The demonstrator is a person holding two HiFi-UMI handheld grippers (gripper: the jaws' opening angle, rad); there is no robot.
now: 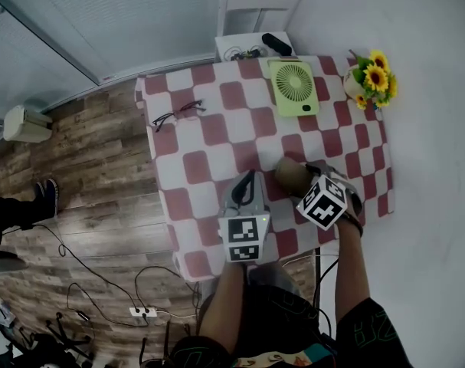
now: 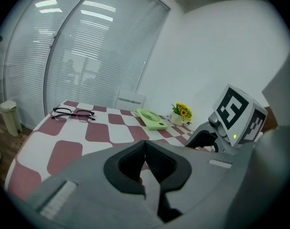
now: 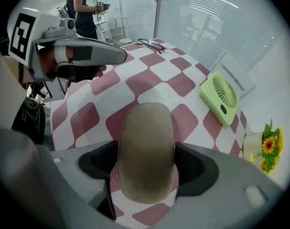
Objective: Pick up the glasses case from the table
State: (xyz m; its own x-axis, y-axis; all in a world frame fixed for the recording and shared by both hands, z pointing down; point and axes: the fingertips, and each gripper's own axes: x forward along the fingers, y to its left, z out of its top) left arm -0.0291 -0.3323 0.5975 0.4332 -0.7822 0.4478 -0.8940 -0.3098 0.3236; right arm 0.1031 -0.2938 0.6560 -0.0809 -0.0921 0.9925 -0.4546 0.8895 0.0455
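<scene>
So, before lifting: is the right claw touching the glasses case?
Cannot tell. In the right gripper view the right claw straddles the glasses case: no gap visible, no squeeze shown.

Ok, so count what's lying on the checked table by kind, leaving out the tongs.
Glasses: 1
Case: 1
Fan: 1
Flowers: 1
Total: 4

An office-like recording room: slatted blinds (image 2: 87, 56) on glass partitions, cables (image 1: 79, 263) and power strip (image 1: 142, 311) across wood floor (image 1: 86, 152).
</scene>
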